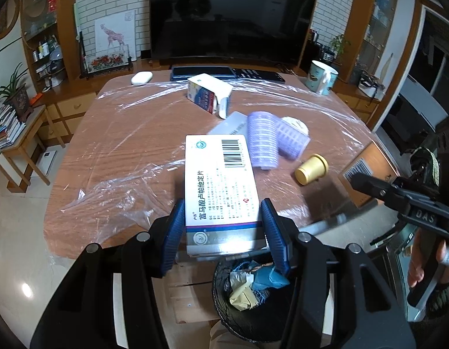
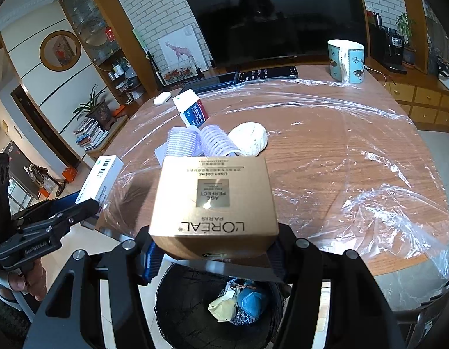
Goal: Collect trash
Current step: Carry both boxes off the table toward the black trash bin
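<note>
Clamped between the blue pads of the left gripper (image 1: 223,226) is a white medicine box (image 1: 221,186), held by its long sides with its far end reaching out over the table edge, while the jaws of the right gripper (image 2: 214,250) are closed on the near end of a tan L'Oréal carton (image 2: 214,203). Both loads are carried just above a black wastebasket (image 2: 178,320), in which crumpled paper and a blue wad are already seen. Release appears to be the step in hand. A miss could be caused by the boxes' length: each one juts forward past the basket's rim, so if dropped from here it may tip onto the plastic-covered table (image 2: 340,151) or the floor. The two grippers are also held near each other, and a clash could be caused by releasing both together. Farther out on the table, two purple hair rollers (image 1: 275,139), a white crumpled ball (image 2: 249,139), a yellow cap (image 1: 311,169) and an opened blue-and-white box (image 1: 208,93) remain uncollected; the mug (image 2: 346,61) and phones are probably to be left alone.
</note>
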`<state>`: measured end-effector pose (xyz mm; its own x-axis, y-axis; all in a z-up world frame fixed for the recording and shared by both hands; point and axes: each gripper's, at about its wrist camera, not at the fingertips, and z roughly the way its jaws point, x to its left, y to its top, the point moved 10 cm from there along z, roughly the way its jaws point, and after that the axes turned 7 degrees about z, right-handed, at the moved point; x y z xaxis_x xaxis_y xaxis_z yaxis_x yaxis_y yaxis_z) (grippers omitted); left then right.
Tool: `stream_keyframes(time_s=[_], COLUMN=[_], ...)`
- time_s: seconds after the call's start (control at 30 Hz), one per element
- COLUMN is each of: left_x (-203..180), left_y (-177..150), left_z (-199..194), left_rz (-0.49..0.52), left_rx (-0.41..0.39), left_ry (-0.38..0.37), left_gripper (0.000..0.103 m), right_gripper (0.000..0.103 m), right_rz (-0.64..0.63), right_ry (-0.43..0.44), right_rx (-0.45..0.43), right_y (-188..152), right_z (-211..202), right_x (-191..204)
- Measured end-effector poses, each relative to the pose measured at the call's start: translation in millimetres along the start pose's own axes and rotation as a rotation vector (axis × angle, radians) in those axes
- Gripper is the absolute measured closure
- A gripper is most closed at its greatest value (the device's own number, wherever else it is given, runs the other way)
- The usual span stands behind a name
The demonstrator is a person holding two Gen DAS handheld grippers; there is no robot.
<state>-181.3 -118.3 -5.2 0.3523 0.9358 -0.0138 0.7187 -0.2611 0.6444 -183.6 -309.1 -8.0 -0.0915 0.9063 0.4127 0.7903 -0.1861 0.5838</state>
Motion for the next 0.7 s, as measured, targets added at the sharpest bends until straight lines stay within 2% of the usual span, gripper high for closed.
stream_keyframes(time_s=[0.7], left_x=[-41.2], left_y=[-31.5], left_z=[-20.6], left_rz=[0.097], left_rx=[0.014], left_ry=[-0.077], left_gripper=[0.05], right_gripper=[0.045], right_rz=[-0.014], right_ry=[-0.017], right_rx=[0.027], right_y=[-26.5], right_z=[-11.5], right_x=[-2.0])
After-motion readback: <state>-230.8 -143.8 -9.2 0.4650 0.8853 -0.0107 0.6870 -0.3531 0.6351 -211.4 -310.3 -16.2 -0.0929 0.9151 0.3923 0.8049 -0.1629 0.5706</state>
